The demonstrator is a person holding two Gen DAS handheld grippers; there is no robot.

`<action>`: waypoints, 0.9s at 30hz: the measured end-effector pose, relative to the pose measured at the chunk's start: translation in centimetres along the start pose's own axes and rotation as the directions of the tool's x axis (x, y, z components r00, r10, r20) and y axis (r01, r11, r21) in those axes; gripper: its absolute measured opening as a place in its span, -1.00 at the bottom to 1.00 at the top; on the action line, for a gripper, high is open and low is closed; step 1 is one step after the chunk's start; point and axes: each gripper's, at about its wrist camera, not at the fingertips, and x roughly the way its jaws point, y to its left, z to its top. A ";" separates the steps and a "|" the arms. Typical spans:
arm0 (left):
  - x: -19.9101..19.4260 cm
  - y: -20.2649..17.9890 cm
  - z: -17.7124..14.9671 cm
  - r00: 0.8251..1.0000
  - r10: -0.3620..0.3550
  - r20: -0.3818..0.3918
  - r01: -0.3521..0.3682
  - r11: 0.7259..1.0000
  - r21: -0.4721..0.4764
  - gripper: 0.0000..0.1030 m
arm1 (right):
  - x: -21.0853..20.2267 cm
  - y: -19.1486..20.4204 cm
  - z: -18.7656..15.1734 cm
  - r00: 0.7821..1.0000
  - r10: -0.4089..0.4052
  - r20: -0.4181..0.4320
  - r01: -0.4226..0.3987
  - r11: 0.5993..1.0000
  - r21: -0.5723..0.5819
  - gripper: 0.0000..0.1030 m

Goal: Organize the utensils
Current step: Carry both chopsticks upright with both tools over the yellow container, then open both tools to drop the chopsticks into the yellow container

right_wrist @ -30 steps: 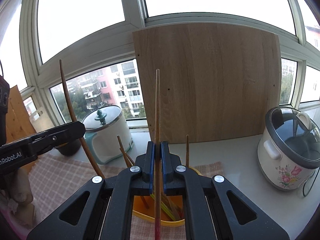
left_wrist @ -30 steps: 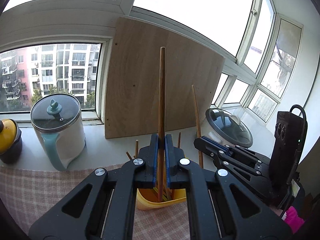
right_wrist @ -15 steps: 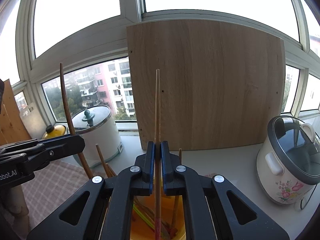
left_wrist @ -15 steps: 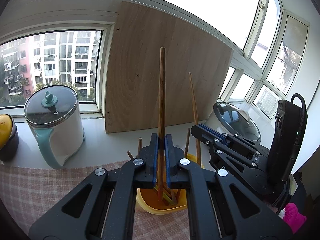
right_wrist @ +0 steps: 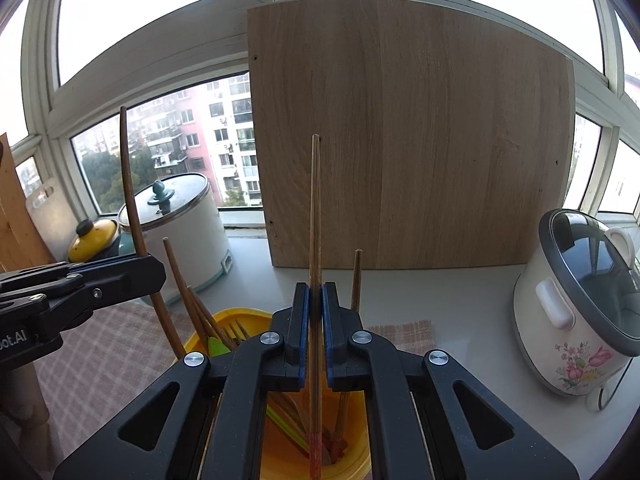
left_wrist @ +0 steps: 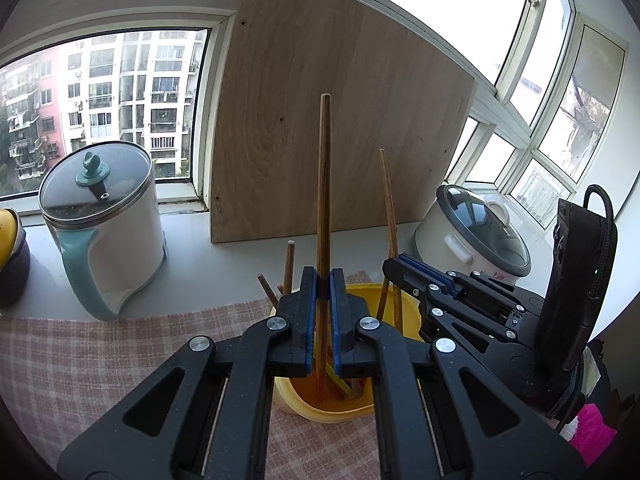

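Note:
My left gripper [left_wrist: 323, 280] is shut on a brown wooden chopstick [left_wrist: 324, 184], upright, its lower end inside the yellow utensil holder [left_wrist: 404, 312]. My right gripper [right_wrist: 315, 294] is shut on another wooden chopstick [right_wrist: 315, 208] with a red tip, upright, its tip low in the same yellow holder [right_wrist: 236, 316]. The holder has several chopsticks, a fork and green sticks in it. Each gripper shows in the other's view: the right one [left_wrist: 400, 268] at right, the left one [right_wrist: 148, 268] at left with its chopstick [right_wrist: 130, 184].
A wooden board [right_wrist: 408, 140] leans on the window. A white-and-teal pot [left_wrist: 104, 224] with glass lid stands left, a yellow-lidded pot [right_wrist: 92, 234] beyond it. A flowered rice cooker [right_wrist: 576, 312] stands right. A checked cloth [left_wrist: 100, 352] lies under the holder.
Both grippers have moved down and forward over the yellow holder, so both chopsticks now reach deeper into it. Both stay shut on their chopsticks.

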 end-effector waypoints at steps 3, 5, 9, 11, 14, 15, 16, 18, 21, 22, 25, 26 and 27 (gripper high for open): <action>0.0 -0.1 -0.2 1.000 -0.004 -0.008 0.004 1.000 0.001 -0.92 | -0.2 -0.1 -0.3 1.000 0.000 -0.009 0.000 1.000 0.002 -0.91; 0.0 -0.1 -0.3 1.000 -0.006 -0.013 0.006 1.000 0.004 -0.92 | -0.3 -0.1 -0.4 1.000 0.002 -0.016 -0.002 1.000 0.003 -0.91; 0.2 -0.3 -0.8 1.000 -0.013 -0.028 0.013 1.000 0.007 -0.92 | -0.4 -0.2 -0.7 0.999 0.003 -0.039 -0.003 1.000 0.003 -0.91; 0.2 -0.4 -1.0 0.999 -0.015 -0.036 0.016 1.000 0.009 -0.92 | -0.4 -0.2 -1.0 0.999 0.001 -0.054 -0.001 1.000 0.005 -0.91; 0.3 -0.5 -1.2 0.999 -0.018 -0.043 0.018 1.000 0.011 -0.92 | -0.4 -0.4 -1.2 0.998 -0.001 -0.069 0.001 1.000 0.007 -0.91; 0.4 -0.6 -1.3 0.999 -0.020 -0.047 0.020 1.000 0.013 -0.92 | -0.5 -0.4 -1.3 0.997 -0.001 -0.072 0.002 1.000 0.009 -0.91; 0.4 -0.6 -1.3 0.998 -0.021 -0.052 0.022 1.000 0.014 -0.92 | -0.5 -0.4 -1.4 0.997 -0.001 -0.075 0.002 1.000 0.011 -0.91; 0.5 -0.7 -1.4 0.998 -0.016 -0.056 0.017 1.000 0.017 -0.92 | -0.6 -0.5 -1.6 0.997 -0.001 -0.081 0.002 1.000 0.014 -0.91; 0.5 -0.8 -1.5 0.998 -0.007 -0.061 0.008 1.000 0.019 -0.92 | -0.8 -0.6 -1.6 0.996 -0.010 -0.083 0.012 1.000 0.019 -0.91; 0.5 -0.8 -1.5 0.998 -0.006 -0.064 0.007 1.000 0.019 -0.92 | -0.8 -0.7 -1.6 0.996 -0.011 -0.085 0.013 1.000 0.021 -0.91; 0.4 -0.8 -1.7 0.998 0.007 -0.067 -0.006 1.000 0.025 -0.91 | -1.0 -0.8 -1.7 0.996 -0.009 -0.090 0.012 1.000 0.026 -0.91; 0.3 -0.8 -1.8 0.998 0.009 -0.068 -0.007 1.000 0.024 -0.81 | -1.0 -0.8 -1.8 0.996 -0.014 -0.091 0.016 1.000 0.026 -0.91; 0.2 -0.8 -1.8 0.998 0.009 -0.069 -0.007 1.000 0.024 -0.74 | -1.1 -0.8 -1.8 0.996 -0.018 -0.092 0.021 0.999 0.027 -0.89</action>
